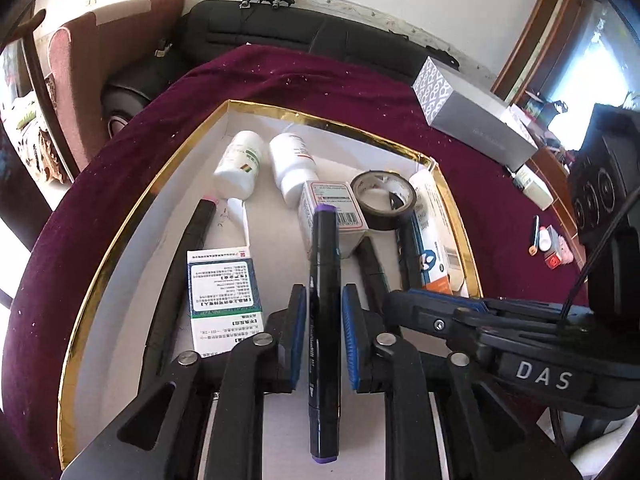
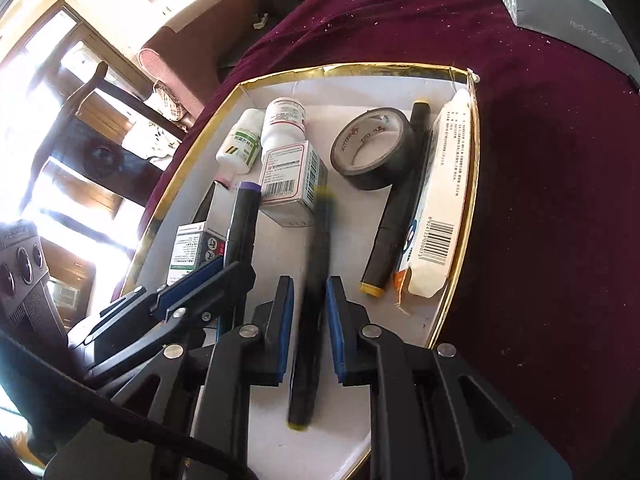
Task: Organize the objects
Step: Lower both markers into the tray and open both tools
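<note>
A white tray with a gold rim [image 1: 132, 216] [image 2: 460, 72] lies on a maroon cloth. My left gripper [image 1: 323, 336] has a black marker with purple caps [image 1: 325, 300] between its pads, which sit close to its sides; it also shows in the right wrist view [image 2: 242, 224]. My right gripper [image 2: 309, 320] has a black marker with yellow caps [image 2: 314, 280], blurred, between its pads. In the tray lie two white bottles [image 1: 240, 164] [image 1: 290, 166], a medicine box [image 1: 332, 208], black tape [image 1: 384, 200], a green-white box [image 1: 224, 296] and a white packet [image 2: 440, 200].
Another yellow-capped marker [image 2: 400, 200] lies beside the packet. A black marker [image 1: 188, 256] lies at the tray's left. A grey box [image 1: 472, 116] stands on the cloth at back right. Small items [image 1: 548, 240] lie at the right edge. A black sofa [image 1: 300, 32] is behind.
</note>
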Tool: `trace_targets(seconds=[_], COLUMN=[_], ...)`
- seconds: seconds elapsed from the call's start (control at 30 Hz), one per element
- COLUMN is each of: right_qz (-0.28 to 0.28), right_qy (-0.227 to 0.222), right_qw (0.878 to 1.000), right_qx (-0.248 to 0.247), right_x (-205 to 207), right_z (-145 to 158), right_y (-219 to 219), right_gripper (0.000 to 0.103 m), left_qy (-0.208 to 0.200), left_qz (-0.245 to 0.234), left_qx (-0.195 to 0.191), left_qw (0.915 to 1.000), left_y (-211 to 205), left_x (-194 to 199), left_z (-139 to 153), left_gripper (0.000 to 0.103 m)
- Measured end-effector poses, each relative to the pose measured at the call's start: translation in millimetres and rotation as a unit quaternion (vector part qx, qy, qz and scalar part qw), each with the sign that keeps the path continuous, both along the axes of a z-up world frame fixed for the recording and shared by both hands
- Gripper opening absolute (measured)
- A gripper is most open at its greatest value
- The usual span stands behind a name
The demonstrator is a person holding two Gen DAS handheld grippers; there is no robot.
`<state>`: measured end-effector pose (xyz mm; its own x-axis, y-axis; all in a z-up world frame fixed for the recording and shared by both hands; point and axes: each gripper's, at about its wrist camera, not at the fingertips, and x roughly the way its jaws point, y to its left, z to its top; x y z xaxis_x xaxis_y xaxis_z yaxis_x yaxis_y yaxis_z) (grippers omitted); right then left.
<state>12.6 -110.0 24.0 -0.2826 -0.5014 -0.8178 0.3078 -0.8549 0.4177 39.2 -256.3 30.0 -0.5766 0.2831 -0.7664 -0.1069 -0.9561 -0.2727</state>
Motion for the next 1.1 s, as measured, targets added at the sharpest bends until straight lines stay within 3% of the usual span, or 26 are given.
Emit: trace_targets(seconds=[0.17, 0.23, 0.3, 0.37, 0.43, 0.53, 0.77, 0.87, 1.1], right_qz=[-0.014, -0.018, -0.016, -0.01, -0.002, -0.006, -0.028, -0.043, -0.031], right_qy=[0.008, 0.019, 0.024, 0.01, -0.025, -0.067, -0.091, -0.06, -0.046], right_qw=[1.0, 0.999, 0.997, 0.992, 0.982, 0.972, 0.978, 0.985, 0.985], right_qx=[-0.02, -0.043, -0.078, -0.121, -0.186, -0.227, -0.183, -0.153, -0.164], right_x=[2.8, 3.3, 4.4, 0.3, -6.7, -21.2, -51.8, -62.0, -50.0], right_z=[4.7, 12.2, 20.4, 24.3, 20.8, 9.1, -11.8, -6.6, 20.8], right_y=[12.0, 18.2, 24.0, 24.9, 24.2, 13.8, -21.0, -26.9, -5.0], right_gripper=[0.021, 0.022, 0.029, 0.05, 0.052, 0.052, 0.052, 0.053, 0.053], left_qy=[0.01, 0.017, 0.029, 0.049, 0.067, 0.086, 0.084, 0.075, 0.074], left_qz=[0.02, 0.033, 0.057, 0.077, 0.101, 0.132, 0.154, 0.15, 0.122], left_qx=[0.034, 0.05, 0.084, 0.116, 0.135, 0.158, 0.184, 0.192, 0.19], left_qw=[0.9992, 0.9981, 0.9944, 0.989, 0.9833, 0.9748, 0.967, 0.9669, 0.9713], left_y=[-10.9, -17.8, -29.7, -42.7, -54.5, -71.3, -89.7, -89.4, -83.0], left_x=[3.7, 7.3, 13.6, 23.8, 32.1, 37.9, 30.0, 25.0, 31.9], left_z=[-0.5, 0.1, 2.9, 7.5, 10.6, 11.4, 0.0, -7.3, 3.6], left_gripper=[0.021, 0.023, 0.023, 0.026, 0.034, 0.038, 0.038, 0.038, 0.038])
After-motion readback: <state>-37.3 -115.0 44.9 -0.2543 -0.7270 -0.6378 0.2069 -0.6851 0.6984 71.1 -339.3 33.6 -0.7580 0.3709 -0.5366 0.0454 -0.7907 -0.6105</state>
